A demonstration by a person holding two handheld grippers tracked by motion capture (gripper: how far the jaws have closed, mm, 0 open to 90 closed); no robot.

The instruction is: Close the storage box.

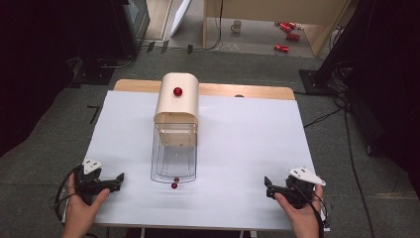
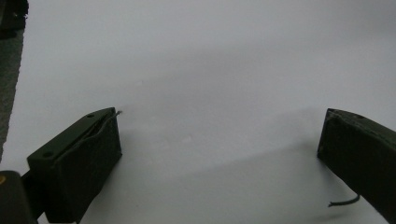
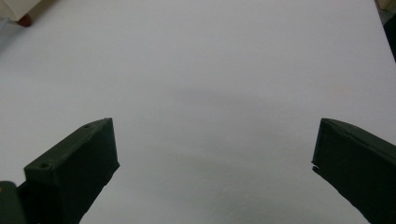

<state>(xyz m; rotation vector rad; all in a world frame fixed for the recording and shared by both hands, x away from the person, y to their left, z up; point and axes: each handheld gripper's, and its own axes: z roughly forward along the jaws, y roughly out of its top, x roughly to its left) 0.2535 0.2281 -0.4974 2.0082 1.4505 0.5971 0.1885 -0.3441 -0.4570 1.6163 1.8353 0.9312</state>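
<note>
High view: a white sheet [image 1: 247,163] covers the table, with a strip of bare wood showing along the 12 o'clock edge. At the centre stands a container [image 1: 174,157] with clear plastic walls, rectangular with rounded corners, open and see-through so the white sheet shows through its base. Behind it, towards 12 o'clock and touching its far end, sits a pale wooden lid [image 1: 177,97] with a rounded top and a small shiny red knob [image 1: 177,91] at its middle. A second small red ball [image 1: 174,185] lies on the sheet just beside the container's near wall, at 6 o'clock from it.

The left gripper [image 1: 119,178] rests at about 8 o'clock on the sheet, held in a hand [image 1: 84,201], its jaws spread wide and holding nothing; in the left gripper view the two black pads stand far apart over bare white. The right gripper [image 1: 268,187] sits at about 4 o'clock in the other hand [image 1: 299,210], well apart from the container; the right gripper view shows its jaws likewise wide and empty.
</note>
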